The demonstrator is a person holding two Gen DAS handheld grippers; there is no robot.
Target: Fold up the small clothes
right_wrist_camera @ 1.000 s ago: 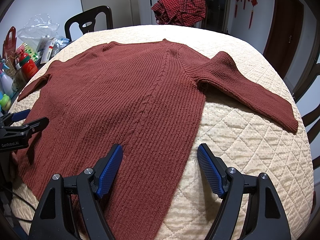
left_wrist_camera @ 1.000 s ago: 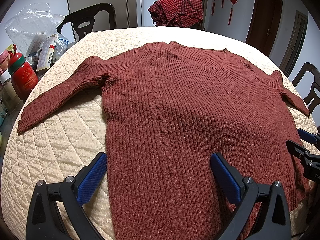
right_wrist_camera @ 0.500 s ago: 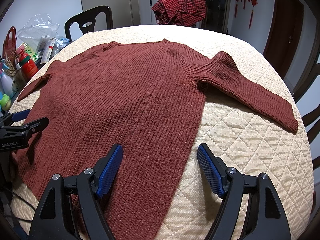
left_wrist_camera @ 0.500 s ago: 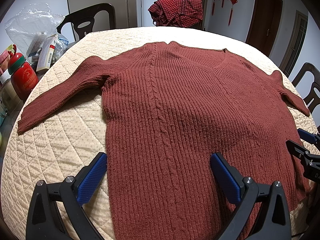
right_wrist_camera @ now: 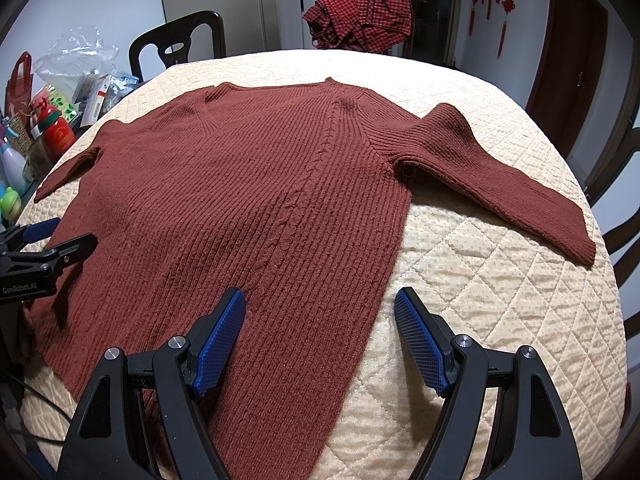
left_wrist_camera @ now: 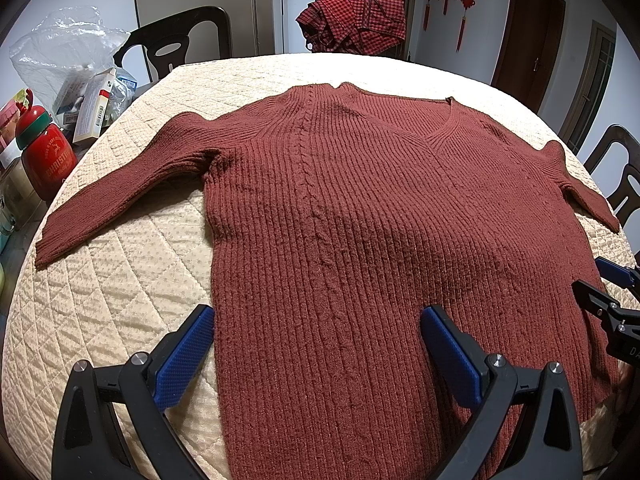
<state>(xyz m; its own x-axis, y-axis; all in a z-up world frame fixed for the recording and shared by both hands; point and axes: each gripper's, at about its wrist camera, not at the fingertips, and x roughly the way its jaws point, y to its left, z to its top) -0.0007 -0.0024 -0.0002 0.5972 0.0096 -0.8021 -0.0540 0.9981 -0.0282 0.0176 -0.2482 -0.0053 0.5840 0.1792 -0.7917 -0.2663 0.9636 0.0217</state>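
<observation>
A: Sweater noted spread flat, front up, on the quilted table cover; hem toward the person, V-neck at the far side. Both sleeves are laid out sideways, so all fold lines are exposed.

B: Left gripper?

A: Jaws set wide, nothing held. It is poised over the hem at the sweater's left edge, 1 pad off the cloth, 1 over it. A straddle of that side seam is judged the reason.

B: Right gripper?

A: Likewise spread wide and empty, straddling the right edge near the hem.

B: So 0 folds are made.

A: None seen. A checked garment is left heaped at the far edge, probably awaiting its turn.
</observation>
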